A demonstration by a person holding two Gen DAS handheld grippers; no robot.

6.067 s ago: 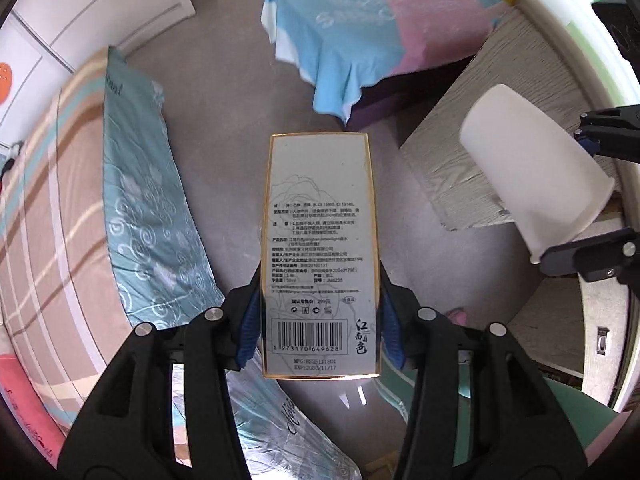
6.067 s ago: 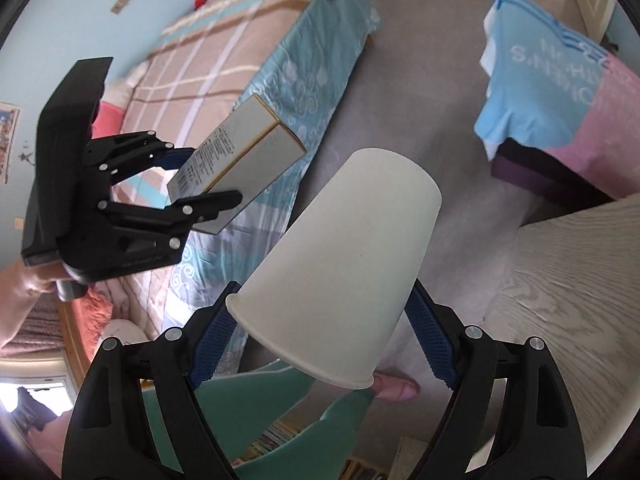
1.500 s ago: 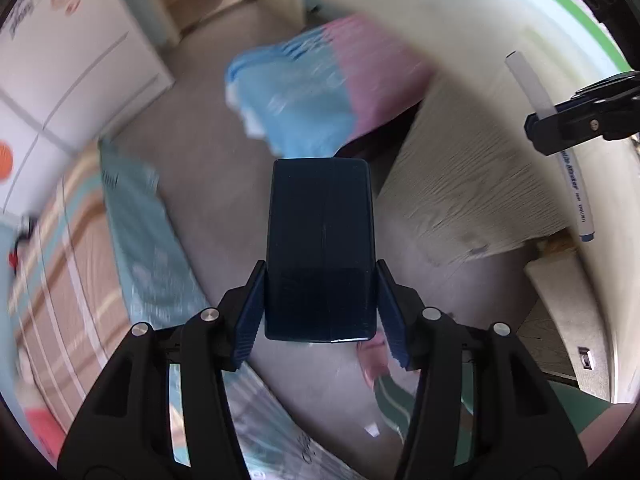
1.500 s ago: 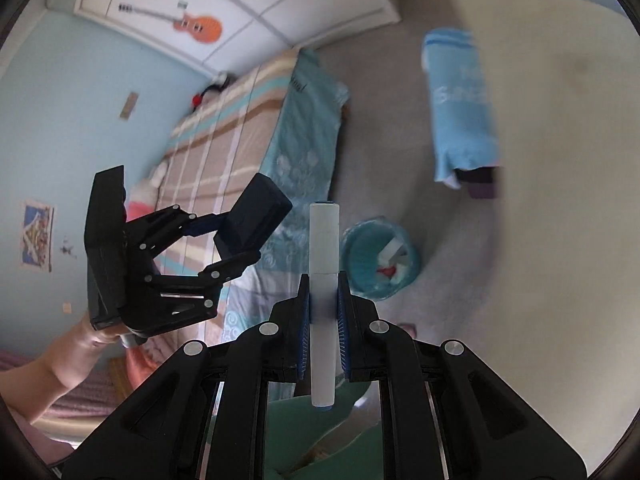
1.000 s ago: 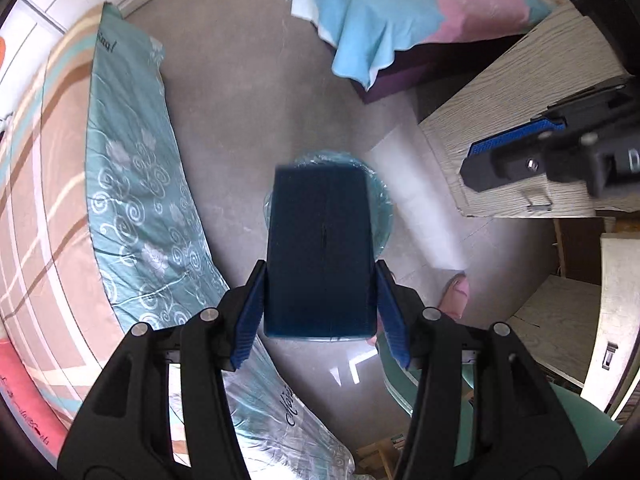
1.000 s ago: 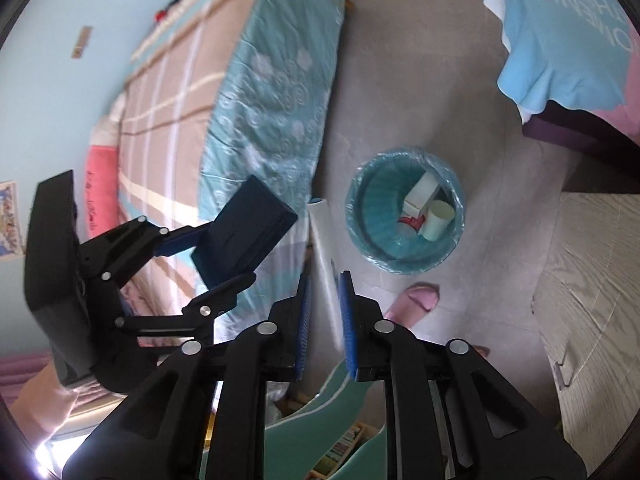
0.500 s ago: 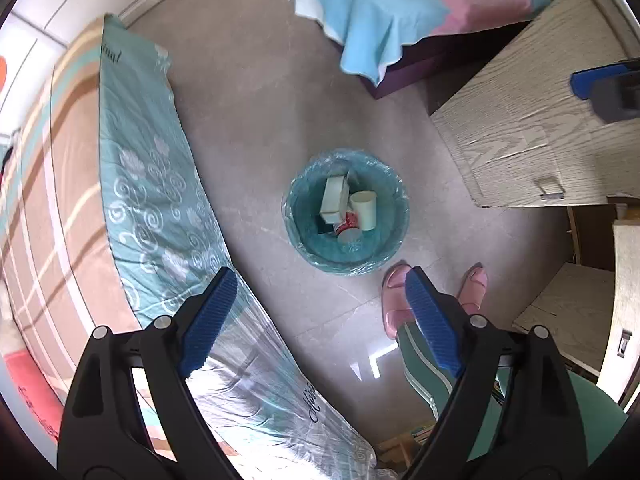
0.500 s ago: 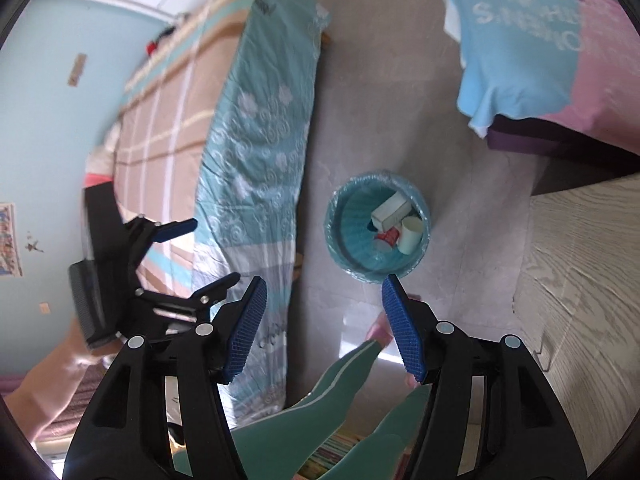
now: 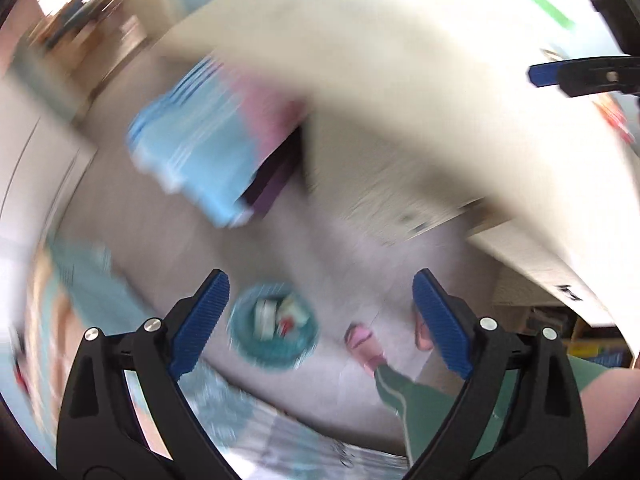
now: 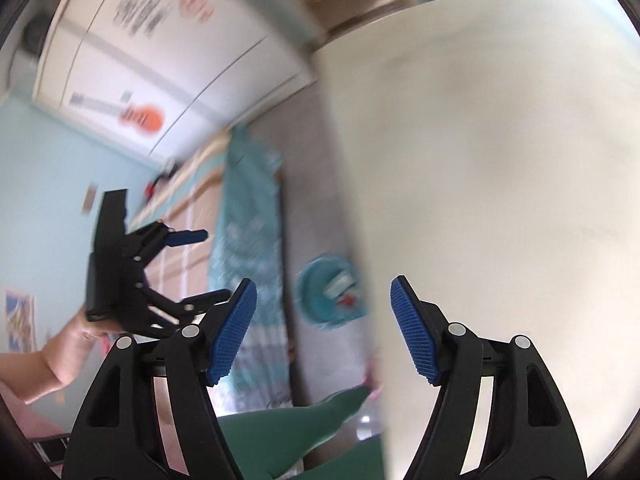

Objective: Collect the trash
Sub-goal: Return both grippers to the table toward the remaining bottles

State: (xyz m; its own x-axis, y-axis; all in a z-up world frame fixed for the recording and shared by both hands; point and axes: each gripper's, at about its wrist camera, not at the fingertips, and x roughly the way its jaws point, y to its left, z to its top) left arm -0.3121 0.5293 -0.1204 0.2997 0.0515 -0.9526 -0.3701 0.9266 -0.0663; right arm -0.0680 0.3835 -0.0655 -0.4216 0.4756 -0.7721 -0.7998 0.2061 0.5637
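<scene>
Both claws, left claw [image 9: 320, 312] and right claw [image 10: 323, 330], have just sprung wide, empty; light cartons lie in the round teal plastic-lined bin [image 9: 276, 334].

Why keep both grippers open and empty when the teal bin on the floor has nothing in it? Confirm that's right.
Not quite: the teal bin already holds trash, a pale box and something red, as the left wrist view shows. The rest stands: the left gripper and the right gripper are both open and empty, their jaws having just been opening.
</scene>
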